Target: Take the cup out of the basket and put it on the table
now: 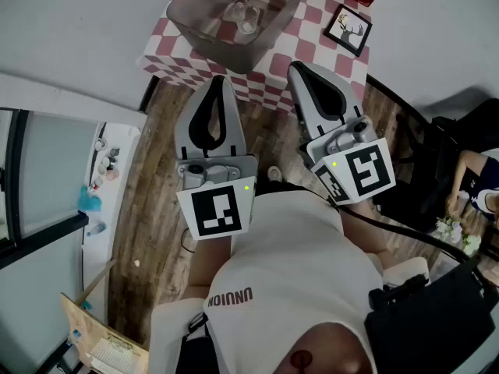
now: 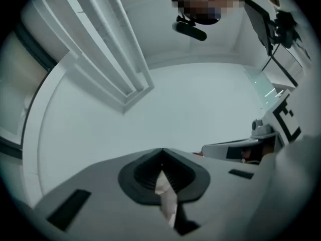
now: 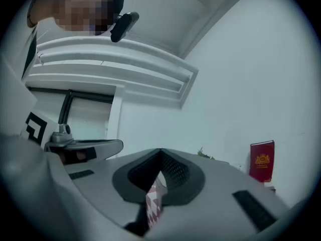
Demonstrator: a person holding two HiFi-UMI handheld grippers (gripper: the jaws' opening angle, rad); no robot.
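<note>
Checkered table (image 1: 313, 50), cup (image 1: 243, 14) in basket (image 1: 204, 39), left hand-held gripper (image 1: 219, 80), right hand-held gripper (image 1: 294, 68), both closed.

Gear and clothing
Grey-shelled left tongs (image 1: 217, 82) and right tongs (image 1: 296, 70), black pads, black-and-white marker cubes (image 1: 217, 211); white T-shirt (image 1: 288, 271), dark lettering.

The room is bright with soft, even light, and the white wall (image 2: 200, 109) looks a bit blue-grey in my two claw views. Those views are round like a fish's eye, with black corners and lines that bend near the edges, and my left claw (image 2: 161, 150) and right claw (image 3: 160, 151) sit so close that they look dim and fuzzy. From my head the picture is sharper, yet the clear basket (image 1: 204, 39) at the top is smeary and shiny, and the floor (image 1: 148, 209) has only faint shadows.
</note>
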